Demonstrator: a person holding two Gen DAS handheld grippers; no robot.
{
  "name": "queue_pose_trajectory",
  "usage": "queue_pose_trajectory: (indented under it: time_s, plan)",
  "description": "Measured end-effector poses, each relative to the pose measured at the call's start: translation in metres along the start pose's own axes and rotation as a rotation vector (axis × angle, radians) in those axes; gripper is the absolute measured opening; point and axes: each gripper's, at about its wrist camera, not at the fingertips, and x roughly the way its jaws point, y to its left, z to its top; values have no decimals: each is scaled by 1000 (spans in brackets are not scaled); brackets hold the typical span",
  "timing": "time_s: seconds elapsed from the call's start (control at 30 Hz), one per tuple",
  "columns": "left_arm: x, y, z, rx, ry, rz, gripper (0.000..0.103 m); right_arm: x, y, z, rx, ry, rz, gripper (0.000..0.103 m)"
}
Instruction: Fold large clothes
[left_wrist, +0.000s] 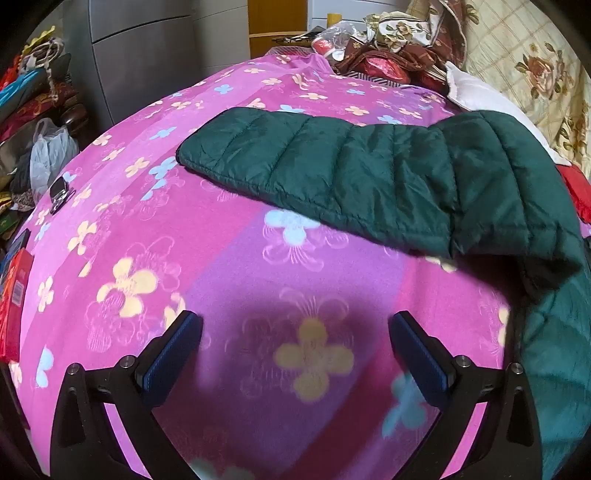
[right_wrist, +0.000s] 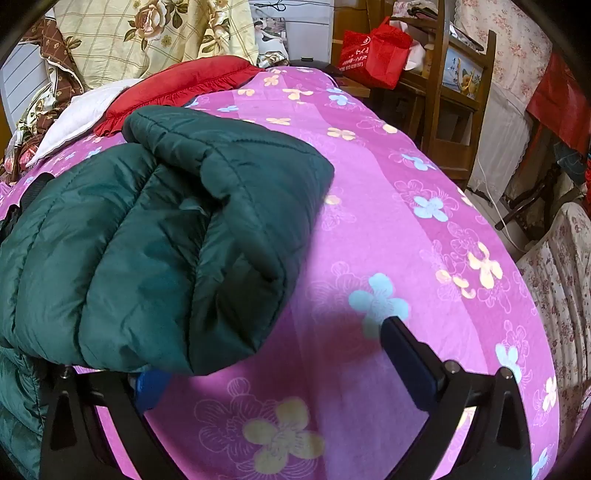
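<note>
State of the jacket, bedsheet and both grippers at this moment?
Green puffer jacket: lying on the bed, one sleeve stretched out flat, not held.
Pink floral bedsheet: spread over the bed.
Left gripper: open, empty, above the sheet.
Right gripper: open, one finger hidden behind the jacket.

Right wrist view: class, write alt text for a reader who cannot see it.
A dark green quilted jacket lies bunched on a pink flowered bedsheet, covering the left half of the view. The right gripper hovers with jaws wide open and nothing held, one finger partly hidden under the jacket's edge.
</note>
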Motion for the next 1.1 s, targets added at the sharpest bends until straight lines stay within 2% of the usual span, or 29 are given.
queue_pose_trajectory:
  time_s: [0.07, 0.1, 0.2, 0.3, 0.47, 0.63, 0.73, 0.83, 0.97, 1.1]
  plan:
    - [-1, -2, 1, 29, 11, -15, 83, 0, 0, 0, -6, 19, -4, 103]
    - [-3, -2, -2, 43, 10, -23, 79, -1, 1, -1, -8, 32, -3, 103]
    - [-28, -7, -19, 42, -3, -30, 56, -13, 5, -11, -23, 99, -12, 103]
    - [-55, -4, -38, 36, 5, -107, 55, -43, 10, -35, -27, 95, 5, 103]
    - [-115, -23, -67, 113, -87, -111, 55, -120, 13, -62, -10, 95, 85, 103]
    - [-171, -45, -89, 171, -134, -186, 55, -196, 31, -86, -85, 67, 234, 103]
    - [-189, -57, -99, 183, -151, -207, 55, -240, 55, -96, -122, 68, 389, 103]
    - [-204, -74, -109, 198, -150, -230, 55, -265, 81, -101, -158, 49, 491, 103]
    - [-212, -89, -118, 208, -167, -248, 55, -276, 117, -112, -180, 4, 519, 103]
    - [-218, -103, -123, 207, -172, -251, 55, -269, 151, -122, -185, -14, 496, 103]
